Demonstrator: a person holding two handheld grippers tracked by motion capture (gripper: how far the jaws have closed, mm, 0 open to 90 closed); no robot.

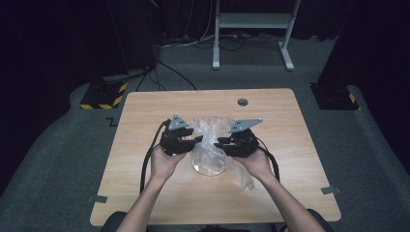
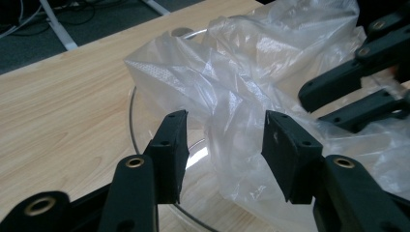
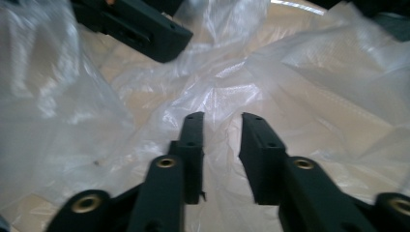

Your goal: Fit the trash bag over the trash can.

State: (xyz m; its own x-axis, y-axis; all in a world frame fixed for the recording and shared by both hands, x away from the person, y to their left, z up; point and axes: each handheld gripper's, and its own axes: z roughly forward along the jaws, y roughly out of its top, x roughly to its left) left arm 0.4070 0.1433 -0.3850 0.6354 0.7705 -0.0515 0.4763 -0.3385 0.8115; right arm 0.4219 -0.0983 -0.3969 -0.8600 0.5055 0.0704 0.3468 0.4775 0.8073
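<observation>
While both grippers, left point(image 2: 225, 140) and right point(image 3: 222, 145), are standing spread, the loose plastic bag point(image 1: 210, 133) is risking slipping off the glass dish point(image 2: 145, 140).

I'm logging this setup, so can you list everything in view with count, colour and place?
plastic bag: one, clear and crumpled, middle of the table, between the two claws
bowl: one, clear glass, round, under the bag on the near side
table: one, light wood, centre of the room
hole: one, grey, round, far side of the table top
stand: one, white metal frame, on the floor beyond the table
floor blocks: two, black with yellow stripes, beyond the table's far corners
left claw: one, black, jaws apart with bag film between them, not pressing
right claw: one, black, jaws slightly apart over the bag
hands: two, each holding a claw, reaching in from the near edge
</observation>
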